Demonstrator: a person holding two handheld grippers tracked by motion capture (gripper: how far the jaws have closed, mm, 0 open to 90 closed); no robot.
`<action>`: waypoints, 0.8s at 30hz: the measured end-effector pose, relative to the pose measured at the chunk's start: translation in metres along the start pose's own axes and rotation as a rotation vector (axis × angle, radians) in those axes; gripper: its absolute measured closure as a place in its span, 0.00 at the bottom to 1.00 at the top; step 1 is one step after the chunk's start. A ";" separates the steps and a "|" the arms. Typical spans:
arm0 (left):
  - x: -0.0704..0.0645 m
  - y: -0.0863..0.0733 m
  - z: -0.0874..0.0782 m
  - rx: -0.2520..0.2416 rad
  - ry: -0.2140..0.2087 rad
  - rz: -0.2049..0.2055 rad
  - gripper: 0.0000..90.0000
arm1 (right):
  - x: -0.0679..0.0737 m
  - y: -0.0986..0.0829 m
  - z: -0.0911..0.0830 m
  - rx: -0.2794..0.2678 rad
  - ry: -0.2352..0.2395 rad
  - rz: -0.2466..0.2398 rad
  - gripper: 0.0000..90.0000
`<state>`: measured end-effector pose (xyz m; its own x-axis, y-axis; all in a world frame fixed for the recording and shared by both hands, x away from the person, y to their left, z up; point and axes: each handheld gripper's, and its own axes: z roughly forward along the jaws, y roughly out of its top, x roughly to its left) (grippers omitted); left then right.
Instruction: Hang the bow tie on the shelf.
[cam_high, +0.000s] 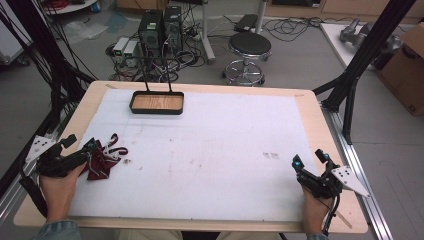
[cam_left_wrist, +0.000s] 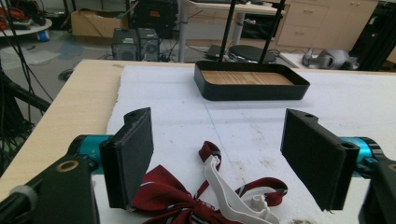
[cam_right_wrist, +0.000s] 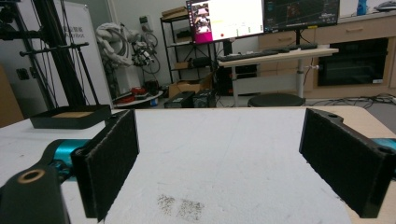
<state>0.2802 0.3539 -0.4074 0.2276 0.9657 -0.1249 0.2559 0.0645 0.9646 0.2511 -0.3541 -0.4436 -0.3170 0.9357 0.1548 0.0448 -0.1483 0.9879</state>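
Left gripper (cam_high: 80, 145): held at the table's left edge; jaws spread wide apart, pads facing each other, nothing clamped between them.
Left hand (cam_high: 57, 185): wrapped around the gripper body from below.
Right gripper (cam_high: 310, 159): held near the table's right edge; jaws spread wide apart, gap empty.
Right hand (cam_high: 316, 207): gripping the handle from below.

Two hand-held grippers, black with teal fittings

The left gripper (cam_high: 80, 148) and right gripper (cam_high: 310, 159) each have black frames, flat black padded jaws on teal cylinders, brass-ringed screw holes, a grey three-cornered plate and a trailing black cable. The left hand (cam_high: 56, 186) and right hand (cam_high: 315, 207) emerge from blue denim-like sleeves (cam_high: 56, 230).
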 end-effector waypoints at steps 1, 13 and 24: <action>0.000 0.000 0.000 0.000 0.001 0.004 0.30 | 0.000 0.000 0.000 0.000 0.001 -0.003 0.12; 0.002 -0.001 0.000 0.012 0.006 0.000 0.30 | 0.002 0.000 0.001 0.008 0.008 -0.006 0.12; 0.003 -0.004 0.001 0.027 0.021 -0.001 0.30 | 0.002 0.000 0.002 0.011 0.010 -0.013 0.12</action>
<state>0.2811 0.3567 -0.4121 0.2080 0.9706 -0.1210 0.2819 0.0590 0.9576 0.2519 -0.3516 -0.4431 -0.3275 0.9342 0.1417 0.0511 -0.1322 0.9899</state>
